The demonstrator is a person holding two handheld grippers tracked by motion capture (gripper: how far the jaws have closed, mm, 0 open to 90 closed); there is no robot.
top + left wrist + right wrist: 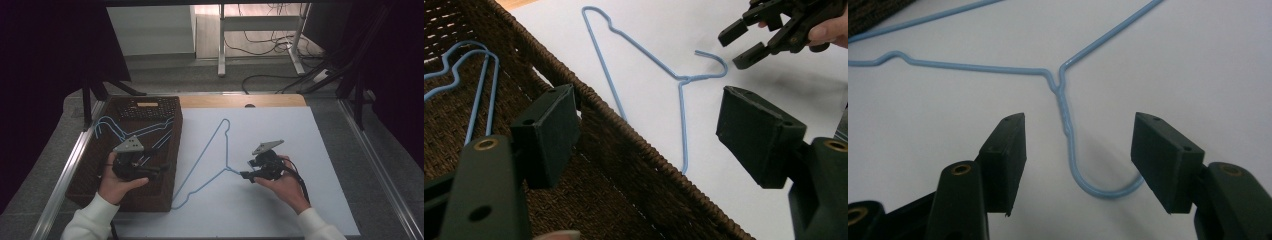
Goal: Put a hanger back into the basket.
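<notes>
Lying between the right hand-held gripper's [1078, 155] spread jaws, hanger hook [1098, 187].

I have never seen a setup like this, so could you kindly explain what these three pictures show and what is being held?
A person holds a hand gripper in each hand. The high view looks down on the table; the other two ride on the grippers. The left gripper hovers open over a brown wicker basket containing blue wire hangers. One more blue hanger lies on the white sheet, one end against the basket. The right gripper has its fingers open on either side of that hanger's hook. Nothing is gripped yet.
</notes>
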